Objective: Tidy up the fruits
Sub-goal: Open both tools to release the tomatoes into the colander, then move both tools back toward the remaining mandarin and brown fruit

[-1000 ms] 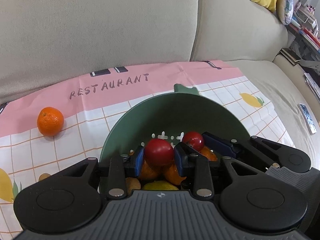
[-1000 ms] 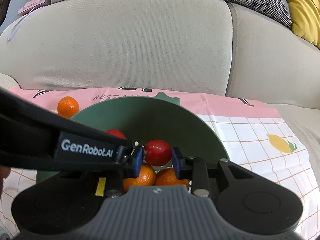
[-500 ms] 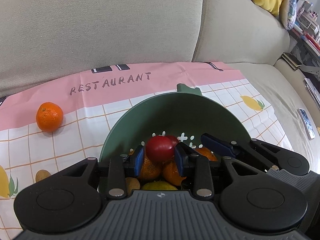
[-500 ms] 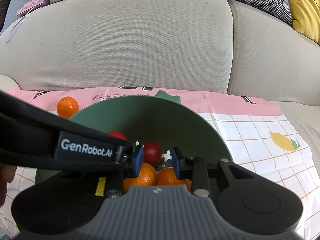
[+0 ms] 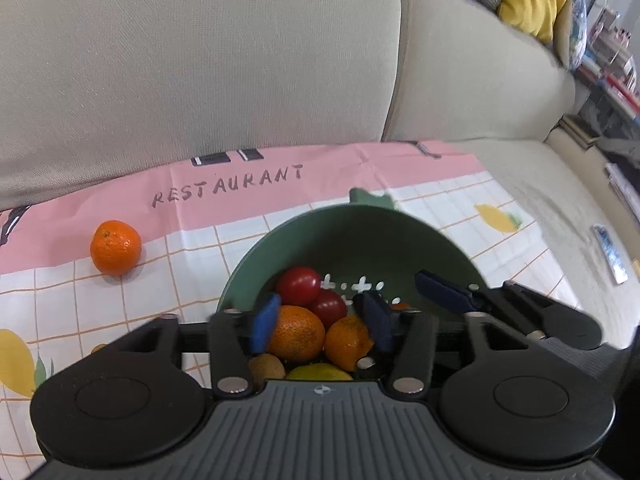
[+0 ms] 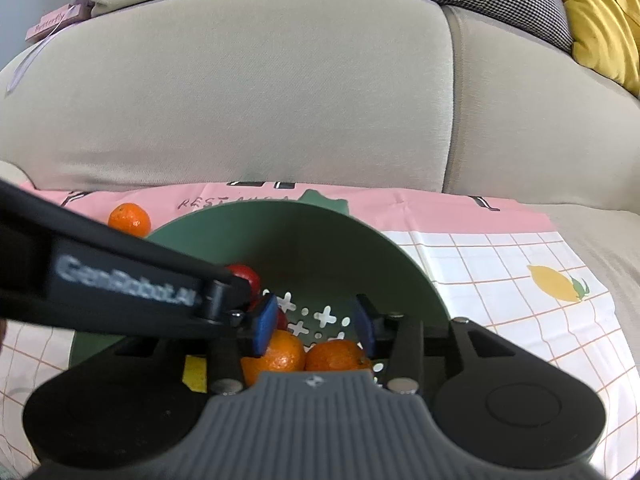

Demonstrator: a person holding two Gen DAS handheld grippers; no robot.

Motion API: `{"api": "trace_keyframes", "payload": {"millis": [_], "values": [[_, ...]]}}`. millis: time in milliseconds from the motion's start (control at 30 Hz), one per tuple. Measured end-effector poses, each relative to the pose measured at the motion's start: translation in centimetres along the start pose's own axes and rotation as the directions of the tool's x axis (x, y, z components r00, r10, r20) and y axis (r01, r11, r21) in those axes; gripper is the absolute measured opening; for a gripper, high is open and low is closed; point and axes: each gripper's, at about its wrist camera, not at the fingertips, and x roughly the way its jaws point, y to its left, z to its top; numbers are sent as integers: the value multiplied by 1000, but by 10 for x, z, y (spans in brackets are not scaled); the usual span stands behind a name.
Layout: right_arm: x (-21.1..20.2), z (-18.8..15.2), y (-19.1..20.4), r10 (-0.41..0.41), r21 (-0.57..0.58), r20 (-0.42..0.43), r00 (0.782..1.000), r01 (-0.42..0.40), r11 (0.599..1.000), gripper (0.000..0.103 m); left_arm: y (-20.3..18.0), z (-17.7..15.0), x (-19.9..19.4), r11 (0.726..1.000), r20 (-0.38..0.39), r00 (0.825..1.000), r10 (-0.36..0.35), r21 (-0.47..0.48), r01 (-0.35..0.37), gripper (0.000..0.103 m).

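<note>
Over the green colander (image 5: 352,236) on the sofa's picnic cloth (image 5: 120,308), both the left gripper (image 5: 322,314) and right gripper (image 6: 316,322) have just been opening, nothing between their blue pads. Two red tomatoes (image 5: 299,286) lie inside atop the mandarins (image 5: 296,334); one mandarin (image 5: 115,246) sits apart on the cloth

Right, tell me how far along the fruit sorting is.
Mostly done: two red fruits, oranges, a kiwi and a yellow fruit already sit in the green colander. In hand: nothing; the left gripper and right gripper have just been opening over the colander, with nothing between their pads. Left: the loose orange on the cloth, plus a small brownish item at its left edge.
</note>
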Motion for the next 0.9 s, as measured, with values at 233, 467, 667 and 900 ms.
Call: {"api": "trace_keyframes", "payload": {"millis": [233,467,667,900], "values": [[-11,-3,9,-28,-26,52,998,29,999,63,0,3,-27,1000,42,999,-9,16,8,69],[-31,-11,21,-33,-56,97,995,39,998,69,4,7,-58,996,71,996,61,56,-65,69],[-45,-13,32,6,-61,113,994,1,998,72,19,8,-85,992,90,990,108,60,-113,69],[-61,-7,58,71,-95,136,988,-58,994,77,43,4,-109,984,123,979,164,50,-171,69]]}}
